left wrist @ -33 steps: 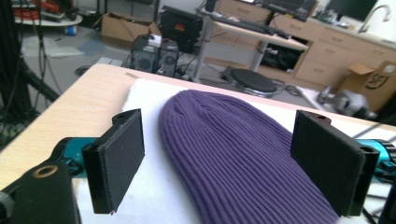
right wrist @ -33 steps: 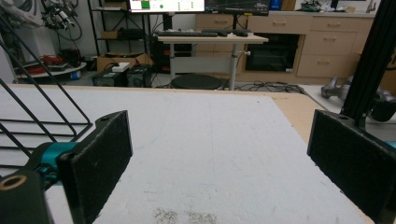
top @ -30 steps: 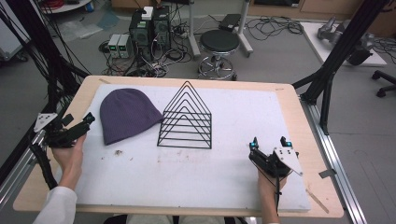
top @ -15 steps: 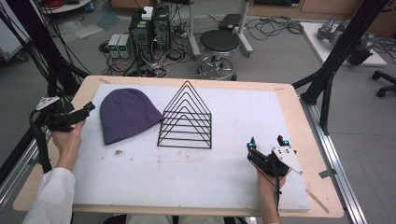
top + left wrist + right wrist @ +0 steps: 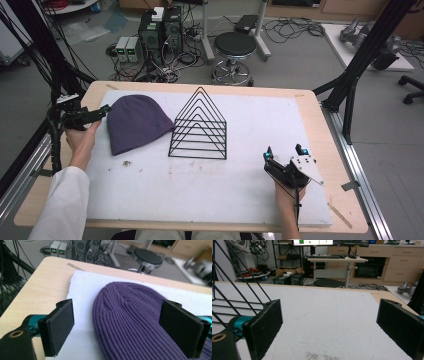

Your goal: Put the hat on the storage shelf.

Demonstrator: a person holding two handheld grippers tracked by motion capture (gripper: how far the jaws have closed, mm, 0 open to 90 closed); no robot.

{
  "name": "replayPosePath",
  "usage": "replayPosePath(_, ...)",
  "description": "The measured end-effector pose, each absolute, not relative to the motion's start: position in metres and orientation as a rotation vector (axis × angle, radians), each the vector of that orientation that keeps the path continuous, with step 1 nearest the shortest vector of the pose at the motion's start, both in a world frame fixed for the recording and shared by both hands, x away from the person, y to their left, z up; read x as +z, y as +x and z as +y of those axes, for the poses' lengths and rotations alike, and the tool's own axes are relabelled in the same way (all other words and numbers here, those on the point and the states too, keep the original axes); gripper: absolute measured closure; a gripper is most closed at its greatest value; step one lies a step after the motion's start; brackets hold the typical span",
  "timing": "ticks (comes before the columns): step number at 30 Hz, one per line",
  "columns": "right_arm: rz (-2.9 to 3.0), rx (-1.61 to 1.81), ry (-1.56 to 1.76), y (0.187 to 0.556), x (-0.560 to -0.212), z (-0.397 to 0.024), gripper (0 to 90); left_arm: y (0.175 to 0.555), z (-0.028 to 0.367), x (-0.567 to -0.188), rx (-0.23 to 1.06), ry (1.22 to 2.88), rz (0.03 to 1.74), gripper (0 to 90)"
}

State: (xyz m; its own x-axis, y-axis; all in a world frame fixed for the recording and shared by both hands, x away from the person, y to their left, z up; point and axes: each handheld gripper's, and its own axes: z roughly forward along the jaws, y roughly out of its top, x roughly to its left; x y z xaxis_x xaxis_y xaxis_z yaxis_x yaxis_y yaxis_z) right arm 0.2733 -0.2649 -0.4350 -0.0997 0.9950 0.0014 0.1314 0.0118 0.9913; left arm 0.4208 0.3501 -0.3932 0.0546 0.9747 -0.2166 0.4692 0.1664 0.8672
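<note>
A purple knit beanie (image 5: 134,122) lies flat on the white mat (image 5: 250,125), left of a black wire triangular rack (image 5: 199,127). My left gripper (image 5: 97,114) hovers at the mat's left edge, open, its tips just short of the beanie. In the left gripper view the beanie (image 5: 130,317) spreads between the wide-apart pads (image 5: 60,325), nothing clamped. My right gripper (image 5: 284,152) rests open near the mat's front right, pointing away from the person. In the right gripper view its pads (image 5: 265,326) frame bare mat, with the rack (image 5: 234,287) at the left.
The mat covers a wooden table (image 5: 327,125). Black frame struts (image 5: 357,65) stand at both sides. Behind the table are a round stool (image 5: 235,47), computer boxes (image 5: 157,30) and cables on the floor. A small patch of debris (image 5: 126,163) marks the mat in front of the beanie.
My left gripper has moved away from the person along the left edge and swung toward the beanie's left side. The right gripper has barely shifted.
</note>
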Motion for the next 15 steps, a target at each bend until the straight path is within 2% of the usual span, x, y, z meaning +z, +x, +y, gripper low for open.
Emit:
replayPosePath(6, 1.390, 1.215, 1.242, 0.273, -0.435, -0.265, 5.8, 0.437, 0.349, -0.402, 0.706, 1.442, 1.586, 16.0)
replayPosePath(10, 1.397, 1.213, 1.249, 0.273, -0.435, -0.264, 5.8, 0.453, 0.345, -0.406, 0.703, 1.544, 1.617, 16.1)
replayPosePath(15, 1.400, 1.206, 1.232, 0.274, -0.435, -0.264, 5.8, 0.470, 0.340, -0.406, 0.640, 1.564, 1.642, 16.1)
